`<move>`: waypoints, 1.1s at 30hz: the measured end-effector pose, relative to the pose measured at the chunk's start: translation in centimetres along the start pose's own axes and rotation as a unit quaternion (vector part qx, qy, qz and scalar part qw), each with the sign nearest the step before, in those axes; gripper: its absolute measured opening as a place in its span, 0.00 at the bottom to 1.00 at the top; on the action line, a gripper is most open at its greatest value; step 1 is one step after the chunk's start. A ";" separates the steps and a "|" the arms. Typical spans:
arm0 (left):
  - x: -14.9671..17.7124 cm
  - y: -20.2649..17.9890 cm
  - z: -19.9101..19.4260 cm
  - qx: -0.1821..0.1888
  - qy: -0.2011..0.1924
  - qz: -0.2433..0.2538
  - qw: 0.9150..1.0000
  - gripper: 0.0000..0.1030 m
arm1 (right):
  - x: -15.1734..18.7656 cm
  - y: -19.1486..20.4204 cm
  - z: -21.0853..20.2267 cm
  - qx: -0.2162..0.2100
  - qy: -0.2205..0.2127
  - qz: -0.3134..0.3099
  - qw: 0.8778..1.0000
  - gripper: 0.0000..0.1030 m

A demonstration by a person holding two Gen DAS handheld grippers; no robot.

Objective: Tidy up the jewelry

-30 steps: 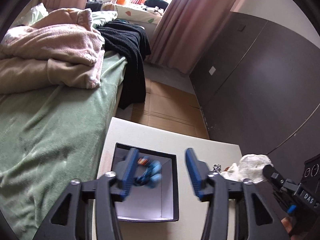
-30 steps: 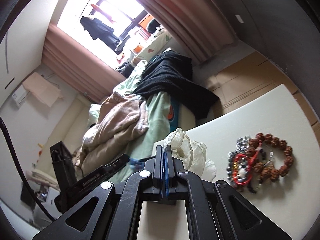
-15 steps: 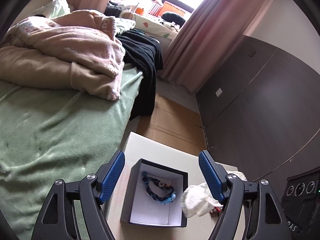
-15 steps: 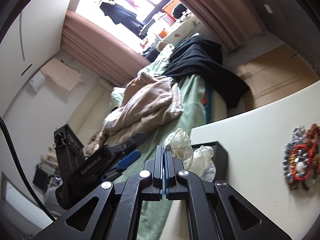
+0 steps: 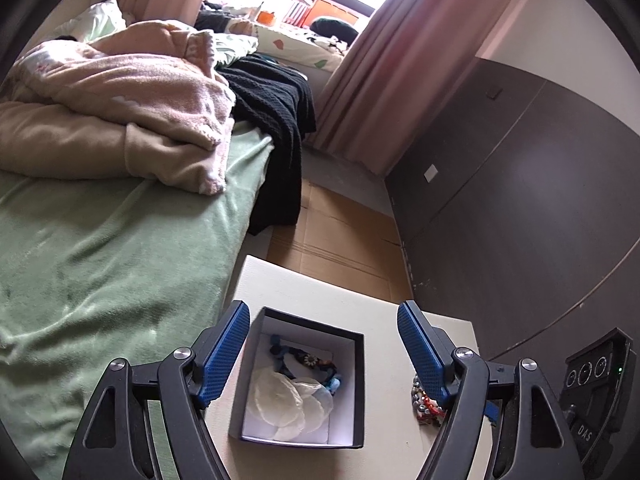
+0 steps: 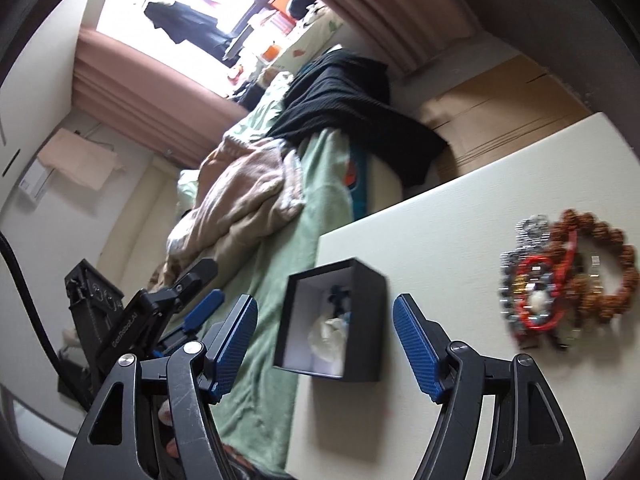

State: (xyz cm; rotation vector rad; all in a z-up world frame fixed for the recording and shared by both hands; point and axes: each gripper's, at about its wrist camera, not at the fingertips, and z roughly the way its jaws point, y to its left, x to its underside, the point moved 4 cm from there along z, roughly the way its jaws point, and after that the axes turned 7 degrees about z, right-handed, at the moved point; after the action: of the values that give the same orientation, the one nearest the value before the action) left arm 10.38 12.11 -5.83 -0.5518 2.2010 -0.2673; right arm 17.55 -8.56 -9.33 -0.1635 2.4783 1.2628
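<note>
Jaws on my left gripper [image 5: 322, 354] stand wide and empty above the black box [image 5: 357, 384]; those on my right gripper [image 6: 324, 350] are opening, nothing between them. Inside the box lie a blue beaded bracelet [image 5: 310, 364] and crumpled white tissue [image 5: 292, 404]. Remaining jewelry [image 6: 560, 280] sits heaped on the worktop [image 6: 440, 220], well apart from the box: brown wooden beads, a red cord, silver chain pieces. I judge these light, limp and tangle-prone; the chain may slip. Best hold appears to be across one bead strand at the heap's edge, not the knotted middle.
</note>
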 end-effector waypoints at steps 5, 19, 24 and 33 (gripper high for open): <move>0.6 -2.2 0.7 0.010 0.007 0.020 1.000 0.75 | -1.1 -2.7 -3.2 0.047 -0.027 0.023 0.998 0.69; 3.7 -9.9 3.7 0.049 0.035 0.088 0.994 0.74 | -2.2 -8.8 -8.0 0.118 -0.055 0.095 0.987 0.69; 5.6 -13.0 5.0 0.063 0.058 0.136 0.987 0.62 | -2.0 -11.7 -9.5 0.148 -0.058 0.141 0.977 0.69; 9.7 -18.2 7.3 0.056 0.093 0.227 0.968 0.48 | -2.4 -14.4 -12.1 0.152 -0.075 0.175 0.970 0.69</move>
State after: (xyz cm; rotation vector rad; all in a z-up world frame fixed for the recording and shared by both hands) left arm 16.04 -8.58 -10.35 0.0487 2.4018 -0.2011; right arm 20.42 -27.01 -12.84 0.4474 2.5983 0.9535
